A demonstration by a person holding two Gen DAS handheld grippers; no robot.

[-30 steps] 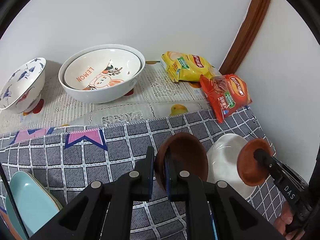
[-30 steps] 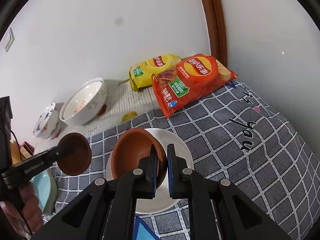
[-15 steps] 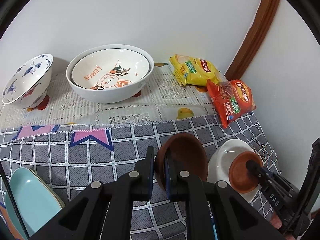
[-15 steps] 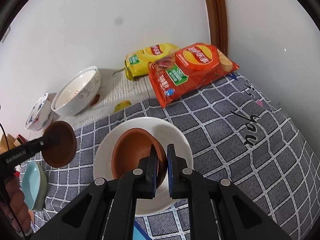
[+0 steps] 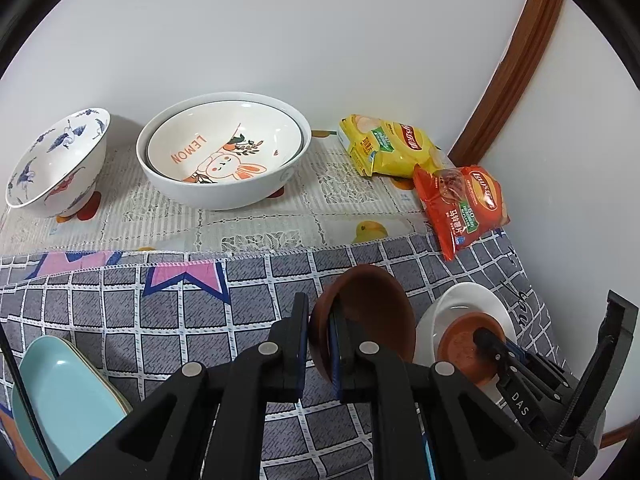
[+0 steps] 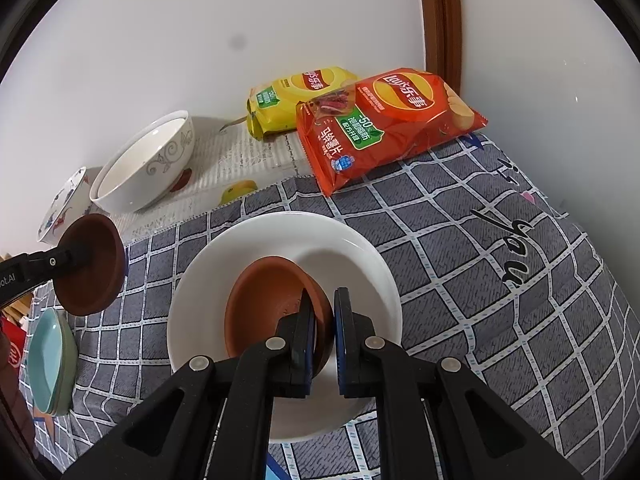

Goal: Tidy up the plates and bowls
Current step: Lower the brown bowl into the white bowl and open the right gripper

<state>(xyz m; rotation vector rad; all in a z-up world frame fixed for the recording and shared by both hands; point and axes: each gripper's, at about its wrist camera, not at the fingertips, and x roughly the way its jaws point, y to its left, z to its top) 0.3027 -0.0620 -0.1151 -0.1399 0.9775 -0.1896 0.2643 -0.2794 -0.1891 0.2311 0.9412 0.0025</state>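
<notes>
My right gripper (image 6: 323,312) is shut on the rim of a small brown dish (image 6: 264,304), which sits low inside the white plate (image 6: 360,264) on the grey checked cloth. From the left wrist view the same brown dish (image 5: 460,344) lies in the white plate (image 5: 472,300) with the right gripper (image 5: 486,338) clamped on it. My left gripper (image 5: 319,320) is shut on the rim of a second brown dish (image 5: 372,308), held tilted above the cloth, left of the plate. That second brown dish (image 6: 94,268) hangs at the left of the right wrist view.
A large white "LEMON" bowl (image 5: 224,160) and a blue-patterned bowl (image 5: 56,164) stand at the back by the wall. Yellow (image 5: 388,146) and red chip bags (image 5: 464,204) lie at the back right. Stacked light blue plates (image 5: 64,400) sit at the near left.
The right gripper has lowered its brown dish from above the white plate down into it. The left gripper has kept its brown dish almost still.
</notes>
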